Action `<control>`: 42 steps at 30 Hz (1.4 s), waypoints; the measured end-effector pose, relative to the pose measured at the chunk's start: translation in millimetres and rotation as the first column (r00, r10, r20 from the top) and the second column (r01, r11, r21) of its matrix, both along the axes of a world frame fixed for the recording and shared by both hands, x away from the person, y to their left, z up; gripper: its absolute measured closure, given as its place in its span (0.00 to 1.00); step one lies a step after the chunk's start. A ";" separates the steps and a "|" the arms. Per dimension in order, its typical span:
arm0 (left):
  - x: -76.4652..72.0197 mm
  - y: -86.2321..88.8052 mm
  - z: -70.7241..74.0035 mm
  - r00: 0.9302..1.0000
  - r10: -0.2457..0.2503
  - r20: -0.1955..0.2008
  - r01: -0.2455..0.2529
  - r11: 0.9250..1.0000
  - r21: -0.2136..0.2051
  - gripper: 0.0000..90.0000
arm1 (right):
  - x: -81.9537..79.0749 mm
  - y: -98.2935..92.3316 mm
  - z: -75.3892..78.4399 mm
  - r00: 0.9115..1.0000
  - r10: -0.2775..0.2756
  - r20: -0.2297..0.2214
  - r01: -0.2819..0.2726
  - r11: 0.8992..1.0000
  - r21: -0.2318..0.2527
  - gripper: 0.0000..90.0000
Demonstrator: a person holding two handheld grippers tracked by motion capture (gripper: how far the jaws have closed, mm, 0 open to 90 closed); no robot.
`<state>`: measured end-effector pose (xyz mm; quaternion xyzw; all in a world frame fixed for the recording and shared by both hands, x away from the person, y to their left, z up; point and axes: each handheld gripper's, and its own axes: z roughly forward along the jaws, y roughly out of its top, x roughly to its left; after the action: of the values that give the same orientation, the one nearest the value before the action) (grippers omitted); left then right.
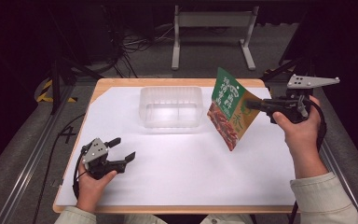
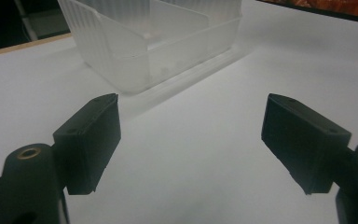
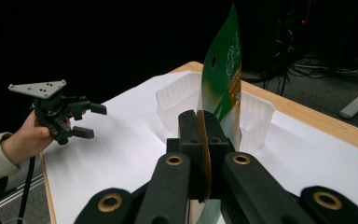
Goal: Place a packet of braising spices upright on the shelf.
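- Right tool (image 1: 251, 105): held up off the table (image 1: 177, 163) at its right side by the person's right hand (image 1: 298, 128); its 2 jaws are pressed together on 1 edge of a snack pouch (image 1: 227, 109). In the right gripper view the pouch edge (image 3: 223, 84) stands pinched between the 2 black jaws.
- Snack pouch: green top panel with pale lettering, orange-brown lower part with a food picture; it hangs tilted in the air out from the right tool's tips, clear of the white table surface, its lower corner pointing down. A small round hang hole shows near the top in the right gripper view.
- Clear plastic container (image 1: 171, 106): 1 item, frosted and rectangular with ribbed walls and an inner divider, standing on the table just beside the pouch, on the side away from the right tool. In the left gripper view the container (image 2: 144, 42) sits ahead of the left tool's jaws, apart from them.
- Left tool (image 1: 122, 149): held low near the front left part of the table by the left hand (image 1: 93, 179); its 2 jaws are spread wide with nothing between them. Seen from the right tool (image 3: 91, 120), it lies well apart, off to the left.
- Table: wooden edge, covered with a white sheet.
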<state>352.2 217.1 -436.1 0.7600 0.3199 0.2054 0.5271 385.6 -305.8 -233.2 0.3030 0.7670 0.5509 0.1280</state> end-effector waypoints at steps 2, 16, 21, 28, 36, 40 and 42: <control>-0.2 -1.0 -0.2 1.000 -0.002 0.000 0.002 1.000 0.002 0.23 | 2.3 0.2 1.5 1.000 -0.008 0.015 0.008 1.000 0.004 1.00; -2.2 -1.1 -0.5 1.000 0.001 0.004 -0.001 1.000 0.009 0.23 | 22.2 7.7 10.0 0.998 -0.009 0.068 0.008 1.000 0.025 1.00; -4.6 -0.1 -1.3 1.000 0.004 0.004 -0.004 1.000 0.017 0.23 | 31.3 14.4 14.4 0.997 -0.005 0.071 0.003 0.999 0.033 1.00; -9.9 2.5 -2.1 1.000 0.013 0.003 -0.013 1.000 0.022 0.22 | 42.2 27.2 20.6 0.998 0.010 0.069 -0.013 0.999 0.041 1.00; -13.7 8.3 -2.4 1.000 0.028 0.004 -0.028 0.999 0.019 0.22 | 58.6 47.4 24.6 0.997 0.028 0.068 -0.031 0.999 0.041 1.00; -13.6 8.2 -2.4 1.000 0.027 0.004 -0.027 0.999 0.018 0.22 | 67.3 59.0 26.4 0.997 0.033 0.066 -0.036 0.999 0.039 1.00; -12.9 7.5 -2.6 1.000 0.023 0.001 -0.023 1.000 0.016 0.22 | 71.3 65.7 27.8 0.997 0.036 0.069 -0.038 0.999 0.036 1.00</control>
<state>339.2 224.6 -438.6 0.7605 0.3268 0.2144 0.5186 456.9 -240.1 -205.5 0.2719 0.7573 0.5774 0.1385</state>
